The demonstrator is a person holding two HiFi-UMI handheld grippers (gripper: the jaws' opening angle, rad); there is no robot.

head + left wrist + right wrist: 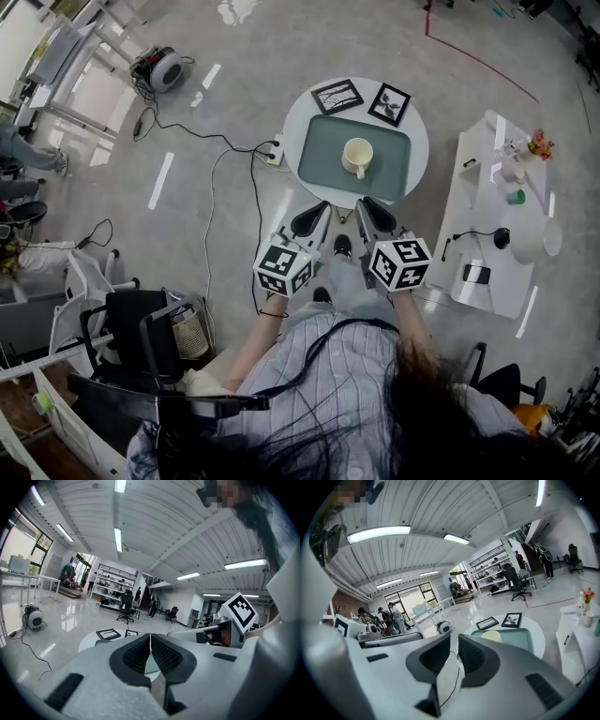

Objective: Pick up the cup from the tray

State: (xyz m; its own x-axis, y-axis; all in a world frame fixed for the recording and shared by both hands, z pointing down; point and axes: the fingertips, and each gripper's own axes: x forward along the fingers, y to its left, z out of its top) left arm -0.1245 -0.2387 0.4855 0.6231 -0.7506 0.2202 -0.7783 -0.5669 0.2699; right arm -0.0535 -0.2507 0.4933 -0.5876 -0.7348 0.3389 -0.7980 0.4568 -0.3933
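A cream cup (357, 157) with a handle stands upright in the middle of a green tray (323, 169) on a round white table (300, 108). My left gripper (317, 210) and right gripper (369, 206) hover side by side at the table's near edge, short of the tray, both shut on nothing. In the right gripper view the cup (491, 636) and tray (521, 638) show just past the right gripper (454, 640). In the left gripper view the left gripper (150, 638) hides the cup; only the table's edge (89, 641) shows.
Two framed pictures (337, 96) (389, 103) lie behind the tray. A white side table (497, 234) with small items stands to the right. A power strip (277, 150) and cables trail left to a cable reel (166, 68). A black chair (141, 328) stands near left.
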